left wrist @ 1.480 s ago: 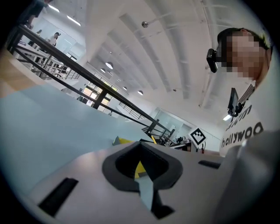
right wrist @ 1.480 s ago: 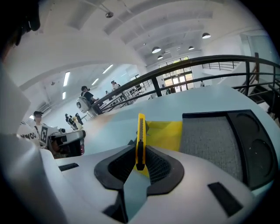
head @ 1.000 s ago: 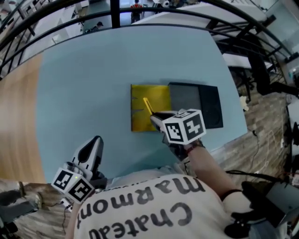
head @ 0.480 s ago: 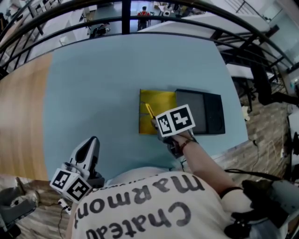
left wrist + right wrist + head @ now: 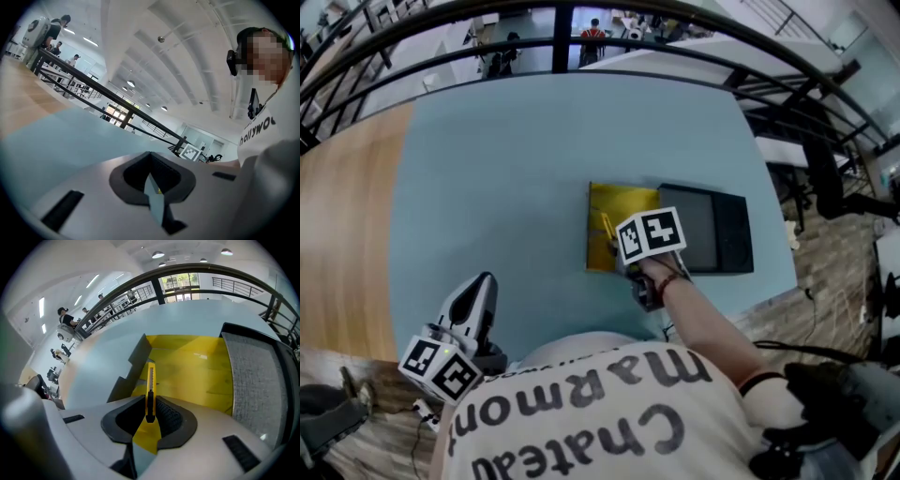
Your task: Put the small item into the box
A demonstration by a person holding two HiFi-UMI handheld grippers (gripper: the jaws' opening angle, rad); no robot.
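Observation:
A yellow utility knife (image 5: 150,383) is pinched between the pads of my right gripper (image 5: 150,414), its tip pointing ahead over the open yellow box (image 5: 197,366). In the head view the right gripper (image 5: 617,251) hangs over the near edge of the yellow box (image 5: 628,200), with the knife (image 5: 606,227) sticking out above the box floor. The box's dark lid (image 5: 717,230), lined in grey (image 5: 255,376), lies flat beside it on the right. My left gripper (image 5: 481,292) rests low at the table's near left, jaws shut with nothing in them (image 5: 152,183).
The box sits on a pale blue table (image 5: 506,169) with a wooden strip (image 5: 342,234) along its left side. A black railing (image 5: 609,52) curves beyond the far edge. The table's right edge (image 5: 783,234) drops to the floor close to the lid.
The right gripper has carried the knife a little further over the yellow box. The left gripper has stayed where it was.

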